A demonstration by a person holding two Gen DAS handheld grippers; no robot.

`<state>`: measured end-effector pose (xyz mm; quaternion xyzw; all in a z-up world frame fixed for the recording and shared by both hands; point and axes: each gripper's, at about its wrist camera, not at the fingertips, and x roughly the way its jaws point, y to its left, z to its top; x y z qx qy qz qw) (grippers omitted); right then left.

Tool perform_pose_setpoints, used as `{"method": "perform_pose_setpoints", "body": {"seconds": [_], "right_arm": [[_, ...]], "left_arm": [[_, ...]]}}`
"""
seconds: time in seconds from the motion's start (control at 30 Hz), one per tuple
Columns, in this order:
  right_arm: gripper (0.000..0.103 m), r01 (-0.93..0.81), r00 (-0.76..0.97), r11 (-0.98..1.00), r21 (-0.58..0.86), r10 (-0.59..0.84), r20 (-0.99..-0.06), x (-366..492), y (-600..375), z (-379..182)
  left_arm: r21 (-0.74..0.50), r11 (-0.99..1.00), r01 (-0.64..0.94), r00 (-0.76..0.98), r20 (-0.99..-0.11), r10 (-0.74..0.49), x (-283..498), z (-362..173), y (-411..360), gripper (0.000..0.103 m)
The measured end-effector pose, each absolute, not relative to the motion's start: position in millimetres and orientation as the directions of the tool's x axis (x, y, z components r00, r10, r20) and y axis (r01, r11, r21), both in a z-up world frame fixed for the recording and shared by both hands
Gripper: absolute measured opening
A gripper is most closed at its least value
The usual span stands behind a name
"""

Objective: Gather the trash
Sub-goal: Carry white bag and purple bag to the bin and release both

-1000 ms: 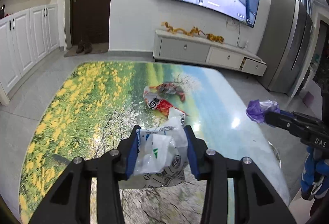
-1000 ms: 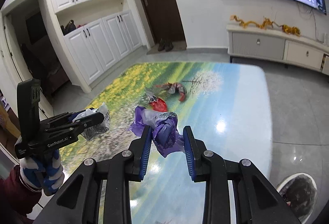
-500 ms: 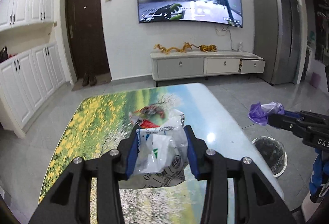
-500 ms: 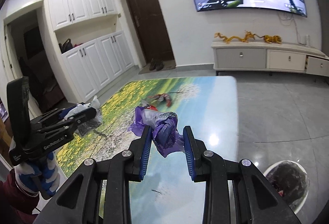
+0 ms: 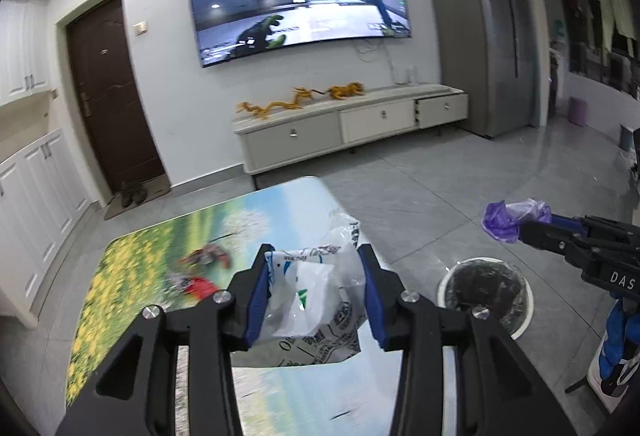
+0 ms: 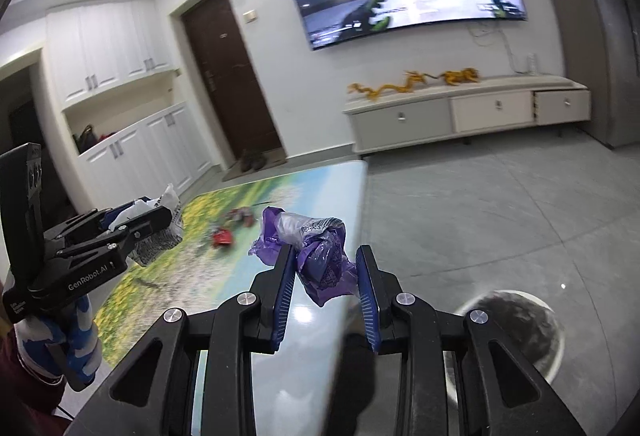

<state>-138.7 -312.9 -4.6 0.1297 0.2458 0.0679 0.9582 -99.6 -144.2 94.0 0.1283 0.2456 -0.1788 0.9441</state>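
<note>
Left wrist view: the left gripper (image 5: 316,292) clamps a white wrapper (image 5: 316,300); the right gripper (image 6: 324,288) pinches a purple wrapper (image 6: 320,260), both lifted over the table (image 5: 132,276). Neither is binned yet. Beyond, red wrappers (image 5: 200,268) lie uncollected. On the floor, the bin (image 5: 486,286) holds something dark, unclear what.

L gripper (image 5: 316,292) clamped on wrapper, R gripper (image 6: 325,290) clamped on wrapper, both raised
</note>
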Motion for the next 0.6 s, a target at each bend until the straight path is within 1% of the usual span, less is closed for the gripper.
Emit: {"method": "perform_pose_setpoints", "body": {"seconds": [0.23,0.37,0.47,0.6], "right_arm": [[0.031,0.053,0.872,0.955,0.292,0.098,-0.479,-142,-368,-19],[0.031,0.12,0.855,0.947,0.297,0.053,-0.516,-136,-393,-34],[0.031,0.158,0.838,0.939,0.306,0.037,-0.545,-126,-409,-46],[0.031,0.197,0.816,0.932,0.304,0.015,-0.577,-118,-427,-60]], "left_arm": [[0.182,0.852,0.491,0.764,-0.56,-0.32,-84,76,-212,0.04],[0.173,0.827,0.535,0.725,-0.597,-0.343,-74,62,-244,0.04],[0.147,0.807,0.572,0.681,-0.634,-0.367,-64,49,-267,0.04],[0.056,0.776,0.628,0.579,-0.7,-0.418,-43,28,-299,0.04]]}}
